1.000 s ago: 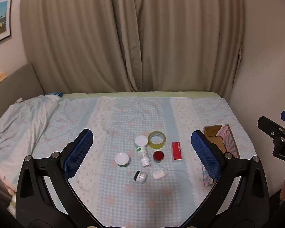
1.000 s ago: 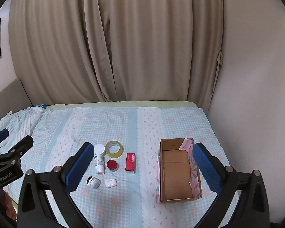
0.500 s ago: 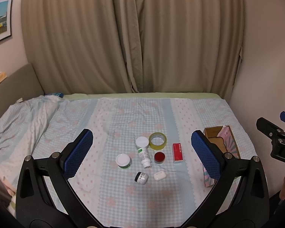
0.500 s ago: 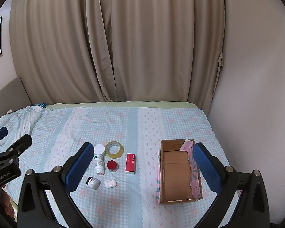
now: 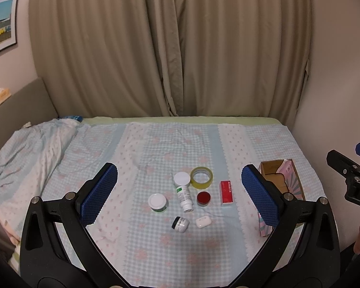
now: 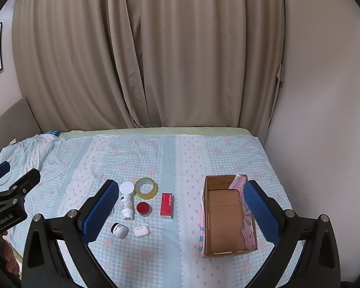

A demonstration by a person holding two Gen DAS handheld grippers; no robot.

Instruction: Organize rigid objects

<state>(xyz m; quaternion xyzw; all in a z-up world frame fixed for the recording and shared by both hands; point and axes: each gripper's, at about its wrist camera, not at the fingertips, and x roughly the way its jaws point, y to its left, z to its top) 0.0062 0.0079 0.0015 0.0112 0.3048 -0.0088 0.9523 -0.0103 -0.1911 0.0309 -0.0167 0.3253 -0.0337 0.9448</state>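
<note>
over the last second both views barely shift: left gripper (image 5: 178,193) and right gripper (image 6: 178,208) stay wide, empty, short of the bottles (image 5: 184,196) and cardboard box (image 6: 228,216), so sorting is not yet begun.

Red box (image 6: 167,206); yellow tape roll (image 6: 146,188); blue-checked, pink-flowered bedsheet (image 6: 156,156); beige curtains (image 6: 144,60).

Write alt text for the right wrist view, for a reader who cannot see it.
An open, empty brown cardboard box sits on a blue-and-pink checked bedspread, right of a cluster of small items: a yellow tape roll, a red rectangular carton, a white pill bottle lying down, and a white earbud case. The right gripper hangs above with jaws wide apart, holding nothing.
</note>
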